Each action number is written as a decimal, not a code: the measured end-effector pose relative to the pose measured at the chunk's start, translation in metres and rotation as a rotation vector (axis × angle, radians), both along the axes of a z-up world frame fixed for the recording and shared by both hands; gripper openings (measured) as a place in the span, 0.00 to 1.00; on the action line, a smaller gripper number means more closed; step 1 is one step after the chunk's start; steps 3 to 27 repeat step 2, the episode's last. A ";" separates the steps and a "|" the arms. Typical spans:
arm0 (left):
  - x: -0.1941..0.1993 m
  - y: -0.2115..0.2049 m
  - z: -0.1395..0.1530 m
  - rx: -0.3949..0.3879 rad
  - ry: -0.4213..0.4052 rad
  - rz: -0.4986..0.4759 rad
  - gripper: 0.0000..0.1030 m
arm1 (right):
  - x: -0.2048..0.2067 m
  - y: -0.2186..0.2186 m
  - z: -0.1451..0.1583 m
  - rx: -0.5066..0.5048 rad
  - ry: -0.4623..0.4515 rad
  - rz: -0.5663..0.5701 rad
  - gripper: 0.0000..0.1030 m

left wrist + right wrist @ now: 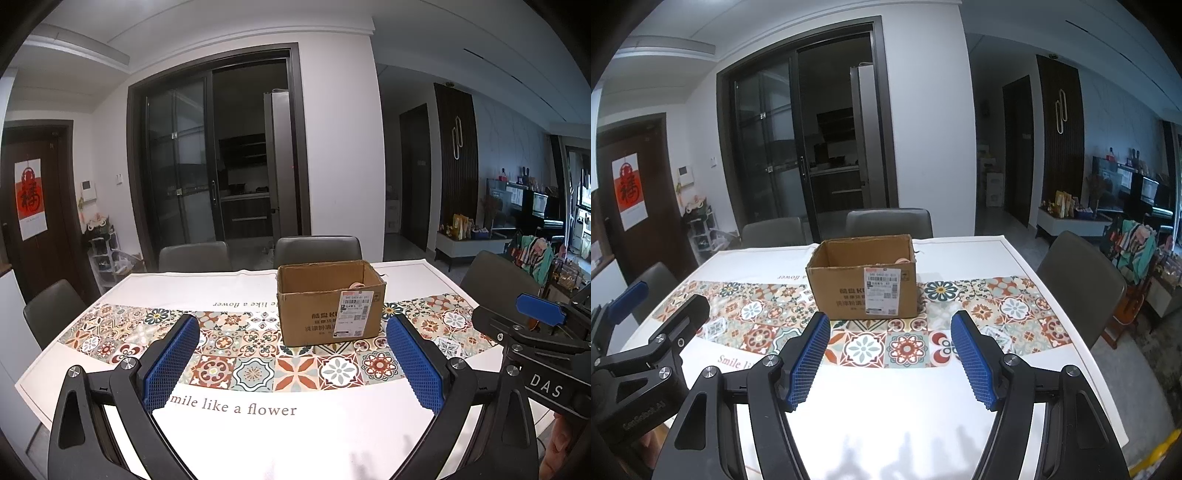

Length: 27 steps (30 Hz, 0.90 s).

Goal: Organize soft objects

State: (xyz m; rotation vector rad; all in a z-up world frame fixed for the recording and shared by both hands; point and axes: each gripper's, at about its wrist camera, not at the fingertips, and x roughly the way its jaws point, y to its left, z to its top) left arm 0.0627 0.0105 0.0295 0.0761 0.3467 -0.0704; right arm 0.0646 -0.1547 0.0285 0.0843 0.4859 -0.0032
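An open cardboard box (328, 302) with a white shipping label stands on the patterned tablecloth (236, 354) at the middle of the table; it also shows in the right wrist view (864, 277). A pinkish soft item (356, 285) peeks over its far right rim, also in the right wrist view (903, 260). My left gripper (293, 354) is open and empty, held above the table in front of the box. My right gripper (890, 350) is open and empty, beside the left one. Each gripper shows at the edge of the other's view.
Grey chairs (317, 251) stand behind the table and at its left (55, 310) and right (1078, 280) sides. A glass sliding door (214, 155) is behind. Shelves and clutter (1137, 236) fill the room at right.
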 end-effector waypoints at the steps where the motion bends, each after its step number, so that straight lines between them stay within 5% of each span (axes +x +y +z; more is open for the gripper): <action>1: 0.000 0.000 0.000 0.000 -0.001 0.002 1.00 | 0.000 0.000 0.000 -0.001 0.001 0.000 0.67; 27: 0.000 0.000 0.000 0.000 -0.002 0.002 1.00 | 0.000 0.000 -0.001 0.000 0.001 -0.001 0.67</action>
